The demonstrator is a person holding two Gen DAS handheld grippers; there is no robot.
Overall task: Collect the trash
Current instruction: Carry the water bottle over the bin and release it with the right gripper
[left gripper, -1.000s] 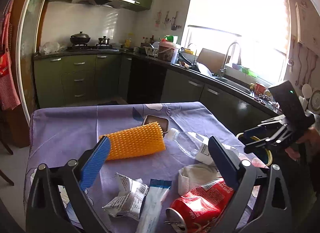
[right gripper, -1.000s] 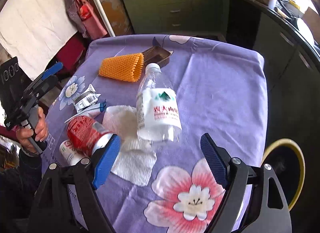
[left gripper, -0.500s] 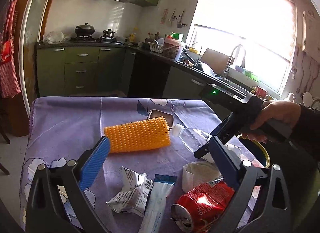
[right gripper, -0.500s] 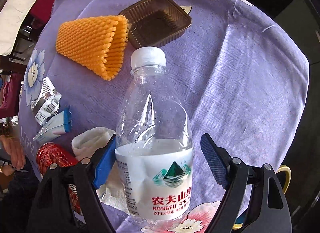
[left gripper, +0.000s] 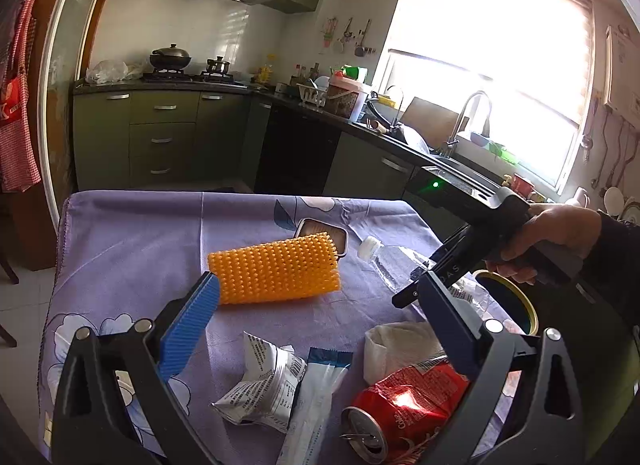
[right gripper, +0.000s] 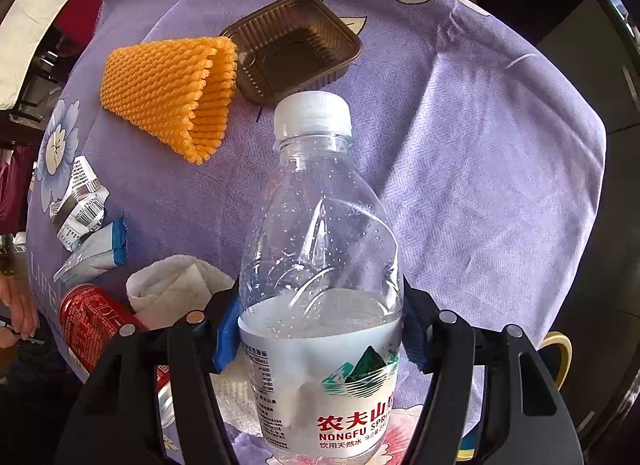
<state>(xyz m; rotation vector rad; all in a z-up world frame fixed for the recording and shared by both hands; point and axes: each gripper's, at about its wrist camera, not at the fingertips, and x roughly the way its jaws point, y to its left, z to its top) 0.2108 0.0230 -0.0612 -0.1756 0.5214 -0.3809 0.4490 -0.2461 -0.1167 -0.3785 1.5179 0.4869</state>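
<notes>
My right gripper (right gripper: 320,333) is shut on a clear plastic water bottle (right gripper: 320,249) with a white cap; its blue pads press the bottle's labelled middle as it lies on the purple floral tablecloth (right gripper: 480,145). In the left wrist view the bottle (left gripper: 394,261) lies at the right with the right gripper (left gripper: 424,285) over it. My left gripper (left gripper: 320,317) is open and empty, above the table's near side. Below it lie a crushed red can (left gripper: 400,405), a white tissue (left gripper: 396,345), a crumpled silver wrapper (left gripper: 264,389) and a white-blue wrapper (left gripper: 316,397).
An orange foam net sleeve (left gripper: 276,269) and a brown plastic tray (right gripper: 292,49) lie at the table's far middle. A yellow-rimmed bin (left gripper: 508,297) stands beside the table on the right. Green kitchen cabinets (left gripper: 160,137) and a sink counter run behind.
My right gripper came down over the bottle and closed on its middle. My left gripper stayed open and shifted only slightly.
</notes>
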